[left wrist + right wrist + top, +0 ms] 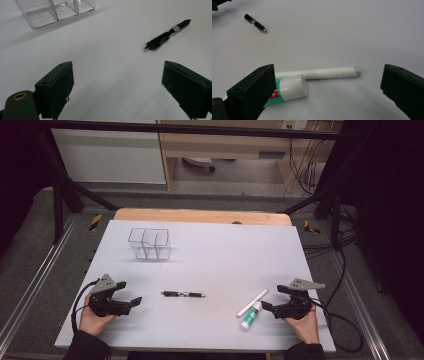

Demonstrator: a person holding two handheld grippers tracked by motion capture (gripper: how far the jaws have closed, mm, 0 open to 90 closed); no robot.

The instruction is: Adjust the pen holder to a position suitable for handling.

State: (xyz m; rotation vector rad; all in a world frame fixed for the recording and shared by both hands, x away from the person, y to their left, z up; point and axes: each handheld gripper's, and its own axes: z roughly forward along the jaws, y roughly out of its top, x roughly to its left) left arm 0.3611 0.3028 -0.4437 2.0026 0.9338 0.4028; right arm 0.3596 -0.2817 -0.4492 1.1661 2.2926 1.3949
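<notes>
A black pen (183, 294) (167, 35) (255, 23) lies flat in the middle of the white table (210, 255). Near the right front lie a white marker (252, 302) (322, 72) and a green-and-white tube with a white cap (249, 316) (288, 89), side by side and touching. A clear plastic organiser with compartments (150, 243) (53, 11) stands at the back left. My left gripper (134, 303) (117, 90) rests open at the front left, nothing between its jaws. My right gripper (267, 307) (327, 92) is open at the front right, jaws facing the tube and marker without touching them.
Beyond the white sheet a wooden table edge (200, 215) shows, with dark frame rails (65, 185) at both sides. Cables (345, 320) trail off the right side. Wide bare white surface lies between the organiser and the pen.
</notes>
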